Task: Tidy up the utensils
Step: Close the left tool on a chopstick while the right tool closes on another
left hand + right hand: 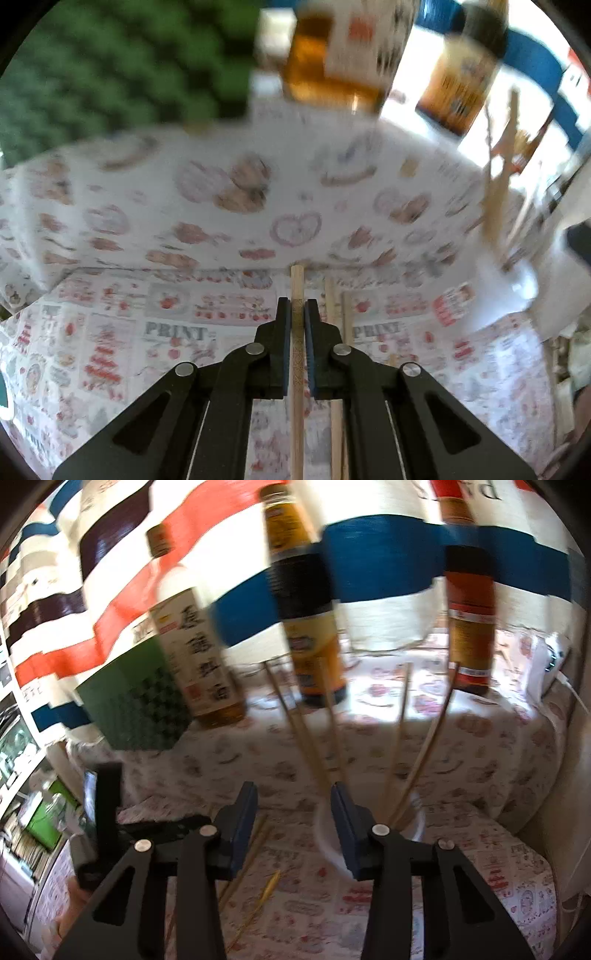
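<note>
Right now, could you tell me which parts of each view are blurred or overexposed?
Left wrist view: the bottles and tablecloth are smeared, while the held chopstick stays sharp. Right wrist view: bottles streaked, and sunlit cloth behind them glares.

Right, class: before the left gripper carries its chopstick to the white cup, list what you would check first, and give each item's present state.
1. Left gripper has its jaws shut on one chopstick: ok.
2. Only one stick is between the jaws; the loose chopsticks lie outside them: ok.
3. Right gripper is open and holds nothing: ok.
4. White cup is upright with sticks already standing in it: ok.
5. Path to the cup is clear: not ok, the right gripper sits in front of it.
6. Whether the cup has room left: cannot tell, its mouth is partly hidden.
</note>
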Action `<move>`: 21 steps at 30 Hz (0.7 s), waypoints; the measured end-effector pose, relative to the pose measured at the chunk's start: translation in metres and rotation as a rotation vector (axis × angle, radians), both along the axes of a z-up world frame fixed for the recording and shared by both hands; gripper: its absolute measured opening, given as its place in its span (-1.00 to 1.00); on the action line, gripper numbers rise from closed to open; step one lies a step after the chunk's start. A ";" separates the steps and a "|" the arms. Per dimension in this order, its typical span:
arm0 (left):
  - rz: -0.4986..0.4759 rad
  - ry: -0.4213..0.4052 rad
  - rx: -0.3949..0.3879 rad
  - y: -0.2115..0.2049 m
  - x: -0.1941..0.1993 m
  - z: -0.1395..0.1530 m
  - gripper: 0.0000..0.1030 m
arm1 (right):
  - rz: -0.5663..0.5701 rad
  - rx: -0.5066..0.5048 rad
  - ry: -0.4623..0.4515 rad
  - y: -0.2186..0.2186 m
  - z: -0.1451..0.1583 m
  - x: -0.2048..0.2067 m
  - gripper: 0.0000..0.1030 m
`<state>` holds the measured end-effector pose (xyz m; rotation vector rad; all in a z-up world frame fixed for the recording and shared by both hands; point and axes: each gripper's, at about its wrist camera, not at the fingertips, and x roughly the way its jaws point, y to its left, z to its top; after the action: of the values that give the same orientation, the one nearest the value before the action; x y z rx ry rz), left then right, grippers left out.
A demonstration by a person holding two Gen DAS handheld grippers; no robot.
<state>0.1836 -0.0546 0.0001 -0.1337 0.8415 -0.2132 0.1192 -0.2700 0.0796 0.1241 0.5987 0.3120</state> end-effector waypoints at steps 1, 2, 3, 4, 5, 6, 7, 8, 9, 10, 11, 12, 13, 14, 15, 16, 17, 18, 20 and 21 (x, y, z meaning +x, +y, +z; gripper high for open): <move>0.003 -0.028 -0.008 0.004 -0.008 0.006 -0.88 | 0.016 0.001 0.004 0.005 0.000 -0.002 -0.28; 0.008 -0.057 -0.014 0.009 -0.015 0.011 -0.88 | 0.037 0.000 0.010 0.012 -0.001 -0.003 -0.29; 0.016 -0.089 -0.026 0.013 -0.024 0.017 -0.88 | 0.055 -0.006 0.018 0.019 -0.003 -0.004 -0.30; 0.023 -0.109 -0.041 0.019 -0.030 0.020 -0.88 | 0.076 -0.015 0.030 0.027 -0.005 -0.005 -0.32; 0.032 -0.121 -0.063 0.027 -0.036 0.021 -0.88 | 0.092 -0.021 0.042 0.034 -0.008 -0.006 -0.33; 0.039 -0.127 -0.091 0.034 -0.040 0.021 -0.88 | 0.103 -0.027 0.054 0.040 -0.011 -0.006 -0.34; 0.045 -0.128 -0.108 0.039 -0.043 0.019 -0.88 | 0.107 -0.033 0.068 0.044 -0.014 -0.006 -0.34; 0.054 -0.124 -0.117 0.043 -0.045 0.016 -0.88 | 0.109 -0.044 0.094 0.050 -0.019 -0.004 -0.35; 0.064 -0.114 -0.119 0.047 -0.045 0.010 -0.88 | 0.114 -0.055 0.119 0.056 -0.026 -0.002 -0.38; 0.072 -0.098 -0.122 0.051 -0.043 0.005 -0.88 | 0.119 -0.062 0.130 0.060 -0.030 -0.001 -0.39; 0.082 -0.074 -0.129 0.053 -0.040 -0.001 -0.88 | 0.120 -0.074 0.150 0.065 -0.036 0.001 -0.39; 0.088 -0.059 -0.134 0.062 -0.038 -0.001 -0.88 | 0.112 -0.091 0.175 0.070 -0.042 0.003 -0.41; 0.095 -0.050 -0.135 0.067 -0.037 -0.004 -0.88 | 0.108 -0.101 0.195 0.072 -0.048 0.005 -0.43; 0.102 -0.039 -0.130 0.068 -0.036 -0.006 -0.88 | 0.107 -0.109 0.224 0.076 -0.055 0.009 -0.44; 0.105 -0.031 -0.124 0.068 -0.035 -0.007 -0.88 | 0.107 -0.111 0.256 0.079 -0.061 0.014 -0.45; 0.105 -0.023 -0.121 0.068 -0.035 -0.009 -0.88 | 0.101 -0.115 0.301 0.083 -0.069 0.023 -0.47; 0.106 -0.014 -0.121 0.069 -0.035 -0.013 -0.88 | 0.093 -0.117 0.328 0.084 -0.074 0.030 -0.49; 0.106 -0.004 -0.123 0.068 -0.032 -0.017 -0.88 | 0.083 -0.117 0.354 0.086 -0.080 0.038 -0.50; 0.102 0.003 -0.123 0.069 -0.033 -0.021 -0.88 | 0.053 -0.124 0.404 0.089 -0.091 0.055 -0.51; 0.101 0.001 -0.122 0.069 -0.034 -0.023 -0.88 | 0.037 -0.126 0.421 0.089 -0.096 0.061 -0.52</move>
<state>0.1498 0.0146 -0.0226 -0.2901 0.8210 -0.1698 0.1804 -0.1806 -0.0159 0.0566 1.0371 0.2844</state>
